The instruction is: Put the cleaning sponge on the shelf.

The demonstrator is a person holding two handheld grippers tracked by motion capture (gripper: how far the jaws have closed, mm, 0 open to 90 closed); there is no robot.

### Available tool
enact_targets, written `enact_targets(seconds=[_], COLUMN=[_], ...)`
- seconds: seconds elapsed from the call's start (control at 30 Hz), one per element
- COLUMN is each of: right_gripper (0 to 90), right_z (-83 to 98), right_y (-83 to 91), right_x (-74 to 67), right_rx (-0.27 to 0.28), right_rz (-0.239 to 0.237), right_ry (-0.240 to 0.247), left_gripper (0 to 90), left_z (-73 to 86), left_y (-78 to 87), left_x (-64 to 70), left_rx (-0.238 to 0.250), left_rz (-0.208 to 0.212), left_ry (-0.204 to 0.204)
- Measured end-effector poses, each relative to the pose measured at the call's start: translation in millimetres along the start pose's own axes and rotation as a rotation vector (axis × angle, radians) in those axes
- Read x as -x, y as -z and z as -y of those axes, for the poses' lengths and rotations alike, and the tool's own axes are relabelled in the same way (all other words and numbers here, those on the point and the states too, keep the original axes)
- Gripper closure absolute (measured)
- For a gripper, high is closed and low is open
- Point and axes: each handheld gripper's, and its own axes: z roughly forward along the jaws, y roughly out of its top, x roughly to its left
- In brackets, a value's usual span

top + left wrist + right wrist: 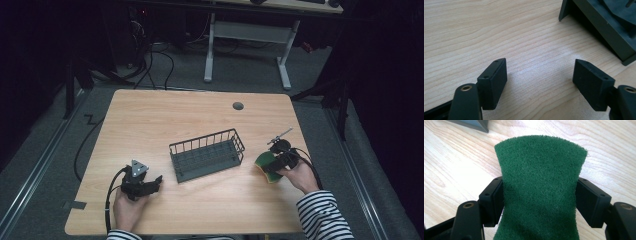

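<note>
**Sponge clamped at the right, basket mid-counter**

Sponge (540,185) sits between the jaws of the right gripper (539,195), its dark green scouring face turned toward that gripper's camera and pinched in slightly at the waist where the two black jaws press its sides. From the high view the same sponge (265,165) shows a yellow edge under the green, held just above or on the counter (150,120) near its right edge (contact cannot be told from these angles), with the person's right hand (300,176) behind it and a black-and-white striped sleeve (320,215) below.

A dark wire basket (206,155) with a solid tray base stands in the middle of the pale wood-grain counter, set at a slight angle, well apart from both grippers. Its corner (604,27) shows at the top right of the left gripper view.

The left gripper (150,184) rests low at the counter's near left, held by the left hand (127,207); its jaws stand wide apart with bare wood between them. A grey three-cornered plate (139,168) rides on top of it, and a black cable (110,200) trails back toward the person.

No brand, label or readable writing appears on the sponge, basket or grippers. A round grommet hole (238,106) marks the counter's far side.
</note>
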Motion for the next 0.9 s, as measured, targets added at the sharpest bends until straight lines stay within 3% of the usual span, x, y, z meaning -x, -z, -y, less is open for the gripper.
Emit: enact_targets(seconds=[0.53, 0.9], right_gripper=[30.2, 30.4], right_z=[-0.3, -9.0], right_y=[29.6, 48.9], right_x=[1.3, 2.6], right_rx=[0.074, 0.087], right_rz=[-0.011, -0.002], right_ry=[-0.012, 0.006], left_gripper=[27.9, 27.9], left_z=[-0.1, -0.2], left_y=[-0.2, -0.2], left_x=[0.5, 0.6], left_rx=[-0.001, -0.001], left_rz=[-0.001, -0.001], left_ry=[-0.005, -0.004])
